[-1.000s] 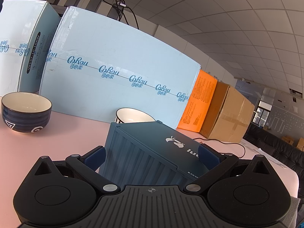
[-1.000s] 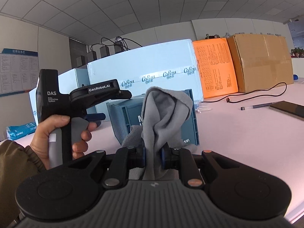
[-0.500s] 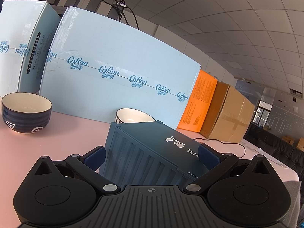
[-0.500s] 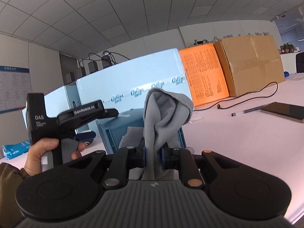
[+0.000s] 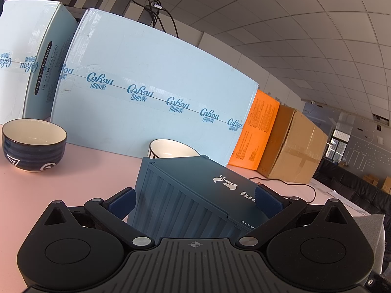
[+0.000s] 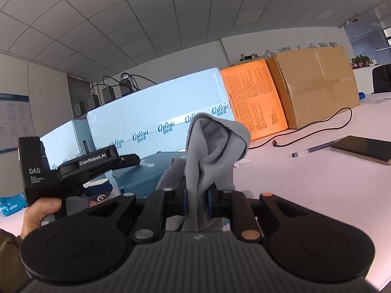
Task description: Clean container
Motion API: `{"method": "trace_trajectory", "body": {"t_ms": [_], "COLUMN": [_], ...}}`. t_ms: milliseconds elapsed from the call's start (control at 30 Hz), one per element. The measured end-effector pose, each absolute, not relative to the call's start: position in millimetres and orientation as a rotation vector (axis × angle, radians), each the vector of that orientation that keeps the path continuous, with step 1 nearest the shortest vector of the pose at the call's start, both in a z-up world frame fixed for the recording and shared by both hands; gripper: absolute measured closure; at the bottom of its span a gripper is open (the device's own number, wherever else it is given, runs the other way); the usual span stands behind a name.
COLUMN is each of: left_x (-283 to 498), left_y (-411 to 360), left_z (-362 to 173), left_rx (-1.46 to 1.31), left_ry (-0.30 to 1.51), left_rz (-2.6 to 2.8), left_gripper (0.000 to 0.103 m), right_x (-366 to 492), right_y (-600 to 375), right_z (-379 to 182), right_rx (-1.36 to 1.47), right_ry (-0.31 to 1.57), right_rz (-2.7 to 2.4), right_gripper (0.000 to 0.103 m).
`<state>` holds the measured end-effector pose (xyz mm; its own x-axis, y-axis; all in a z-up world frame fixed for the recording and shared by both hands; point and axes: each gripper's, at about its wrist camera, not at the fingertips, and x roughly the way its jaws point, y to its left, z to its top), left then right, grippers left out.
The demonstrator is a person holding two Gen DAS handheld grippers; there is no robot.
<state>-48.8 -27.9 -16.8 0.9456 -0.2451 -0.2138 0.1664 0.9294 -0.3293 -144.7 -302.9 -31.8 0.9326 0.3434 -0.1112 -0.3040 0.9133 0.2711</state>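
Observation:
A dark blue ribbed plastic container lies tilted on the pink table, lid side up with a white logo. My left gripper is shut on the container, one pad on each side. In the right wrist view the container lies behind the cloth, with the left gripper and the hand holding it at the left. My right gripper is shut on a grey cloth that stands up bunched above the pads. A corner of the cloth shows at the left wrist view's right edge.
Two bowls stand behind the container: a dark blue one at the left and a white one. Large light blue boxes, an orange box and a cardboard box line the back. A pen, phone and cable lie to the right.
The right gripper with the cloth has risen and moved right, so the container now sits lower and further left in its view. The left gripper and container have not moved.

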Motion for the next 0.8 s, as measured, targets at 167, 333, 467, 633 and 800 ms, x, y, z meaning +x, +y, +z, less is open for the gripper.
{"method": "trace_trajectory", "body": {"t_ms": [167, 333, 467, 633, 800], "left_x": [-48.8, -48.6, -48.6, -48.3, -48.3], "left_y": [-27.8, -27.7, -27.7, -27.9, -28.1], "left_z": [-16.8, -16.8, -16.7, -17.1, -17.4], "left_rx": [-0.313, -0.314, -0.313, -0.312, -0.312], "left_ry": [0.255, 0.256, 0.256, 0.255, 0.255], "left_rz": [-0.213, -0.213, -0.213, -0.212, -0.212], "left_gripper": [0.0, 0.0, 0.0, 0.0, 0.0], "right_x": [-139.8, -139.3, -141.7, -138.2, -132.7], "right_y": [-300.6, -300.9, -302.2, -301.6, -297.3], "right_z": [-43.3, -39.7, -33.6, -27.4, -32.1], "right_rx": [0.231, 0.221, 0.221, 0.201, 0.172], "right_ry": [0.23, 0.235, 0.195, 0.172, 0.2], "right_rz": [0.323, 0.31, 0.301, 0.315, 0.306], "right_gripper": [0.086, 0.086, 0.086, 0.086, 0.083]}}
